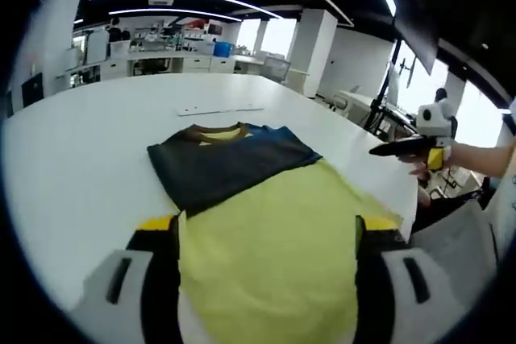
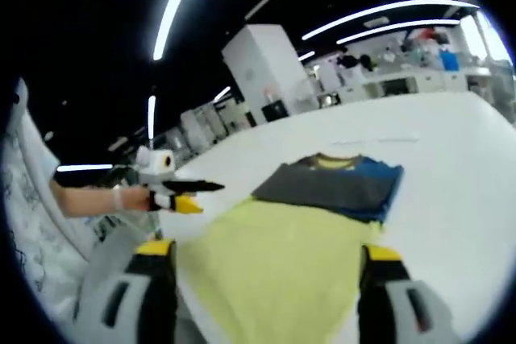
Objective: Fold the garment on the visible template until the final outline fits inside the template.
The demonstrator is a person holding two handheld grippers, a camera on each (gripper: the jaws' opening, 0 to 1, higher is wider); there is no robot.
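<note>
Two grippers are up over the white table (image 1: 72,159), and I see the shirt (image 1: 242,199) lying flat on it in both views. From the left gripper view, the shirt has a yellow lower part nearest me and a dark grey panel farther off, with a blue patch and a yellow collar at the far end. The yellow cloth runs down between my left gripper's (image 1: 266,279) jaws, which stand wide apart on either side of it; I cannot tell whether they touch the cloth. Off to the right of that view, the right gripper (image 1: 403,149) hangs beyond the table edge, held by a hand (image 1: 431,168); its dark jaws look together, though I cannot tell for sure.

From the right gripper view, the shirt (image 2: 314,223) lies ahead with the yellow part close and the grey and blue part beyond. My right gripper's (image 2: 270,275) jaws stand apart here, the yellow cloth showing between them. The left gripper (image 2: 189,191) shows at the left, off the table's near edge, held in a hand (image 2: 129,197).
</note>
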